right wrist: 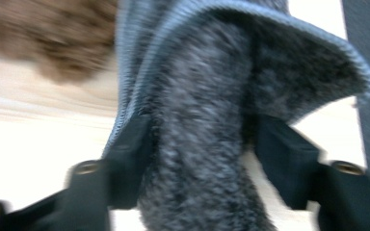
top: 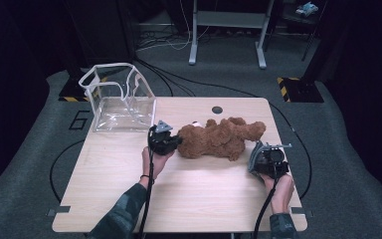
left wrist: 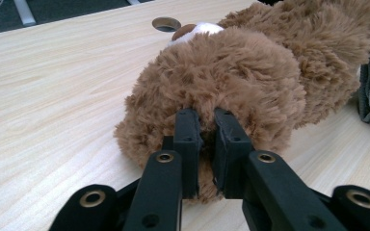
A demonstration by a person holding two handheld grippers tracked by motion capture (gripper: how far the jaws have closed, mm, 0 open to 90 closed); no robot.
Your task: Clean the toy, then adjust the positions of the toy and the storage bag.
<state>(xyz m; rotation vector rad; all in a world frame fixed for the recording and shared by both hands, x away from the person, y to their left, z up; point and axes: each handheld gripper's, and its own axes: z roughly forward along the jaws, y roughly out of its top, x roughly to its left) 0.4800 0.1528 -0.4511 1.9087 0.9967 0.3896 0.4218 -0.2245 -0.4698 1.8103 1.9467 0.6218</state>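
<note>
A brown teddy bear lies on its side across the middle of the wooden table. My left gripper is at the bear's left end. In the left gripper view, that gripper is shut on a tuft of fur on the bear. A grey fleecy cloth stands bunched by the bear's right end, in front of my right gripper. In the blurred right gripper view, the cloth rises between the spread jaws of that gripper, which looks open around it.
A clear plastic bag with a white rim stands open at the table's back left. A round cable hole sits behind the bear. Cables run over the grey floor behind the table. The table's near half is bare wood.
</note>
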